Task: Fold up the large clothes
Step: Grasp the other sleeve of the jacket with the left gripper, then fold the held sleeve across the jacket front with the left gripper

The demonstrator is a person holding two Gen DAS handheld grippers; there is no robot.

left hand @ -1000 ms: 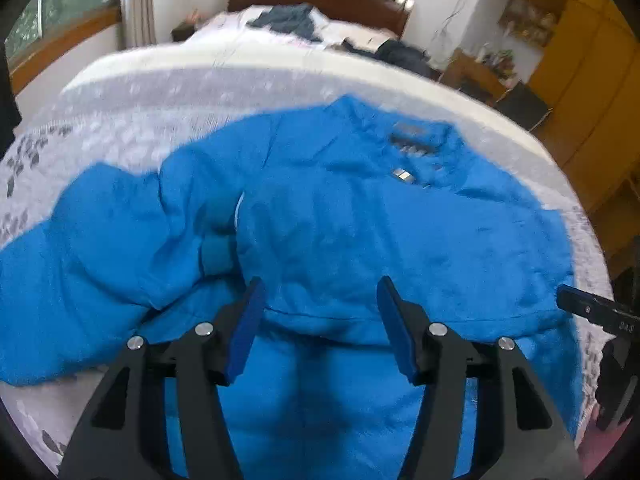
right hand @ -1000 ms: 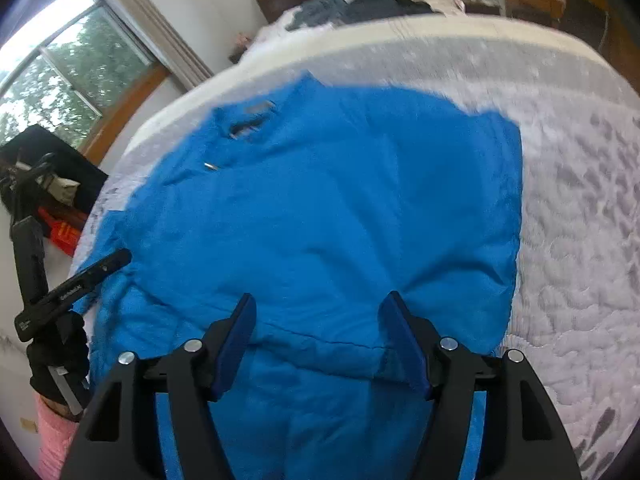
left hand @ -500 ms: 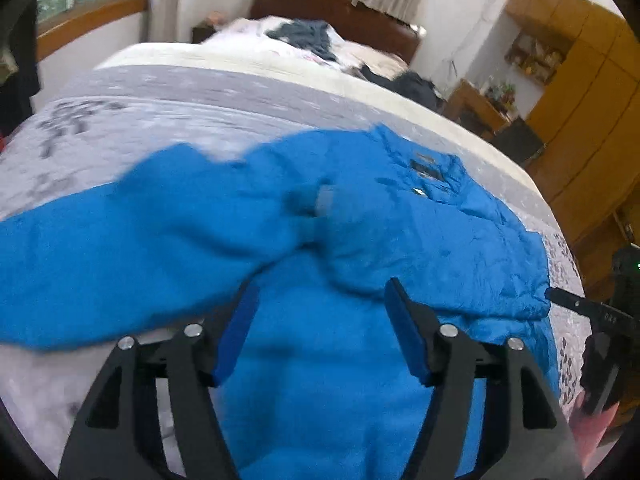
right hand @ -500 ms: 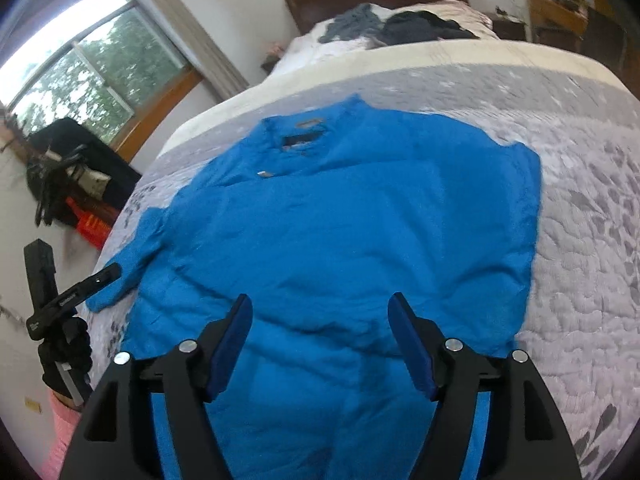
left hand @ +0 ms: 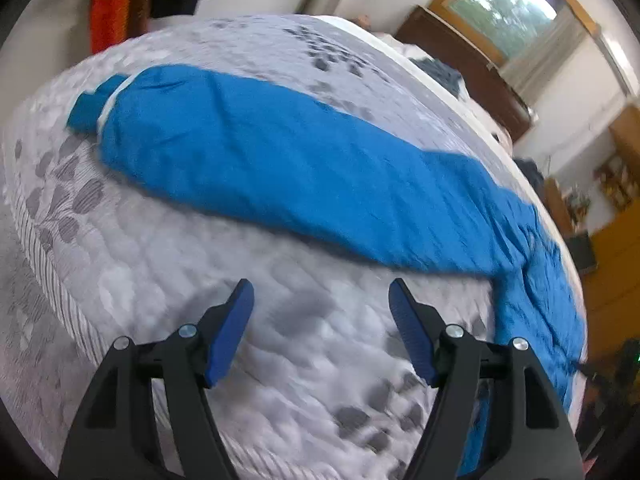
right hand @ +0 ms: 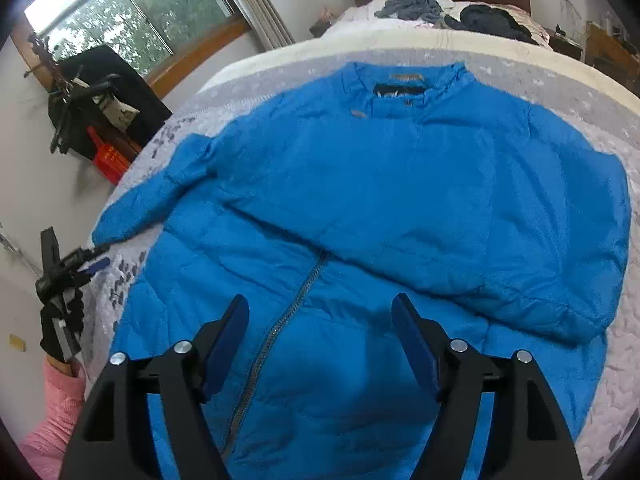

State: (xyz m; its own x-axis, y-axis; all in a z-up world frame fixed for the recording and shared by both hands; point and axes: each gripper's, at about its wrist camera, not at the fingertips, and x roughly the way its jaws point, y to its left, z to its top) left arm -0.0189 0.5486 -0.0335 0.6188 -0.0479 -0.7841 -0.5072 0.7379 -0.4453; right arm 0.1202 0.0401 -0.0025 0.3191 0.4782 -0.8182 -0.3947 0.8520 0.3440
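In the left wrist view, the left gripper [left hand: 321, 300] hangs with jaws spread wide and empty above the grey leaf-patterned quilted bedspread [left hand: 168, 248], just short of the bright blue padded jacket's [left hand: 288, 160] outstretched sleeve. In the right wrist view, the right gripper [right hand: 320, 320] gapes wide, holding nothing, over the jacket's zipper [right hand: 298, 296]; the other sleeve lies folded across its front.

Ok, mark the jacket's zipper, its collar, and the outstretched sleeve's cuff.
zipper [right hand: 280, 320]: right wrist view, mid-length of teeth.
collar [right hand: 404, 80]: right wrist view, inner neckline.
sleeve cuff [left hand: 86, 110]: left wrist view, ribbed end.
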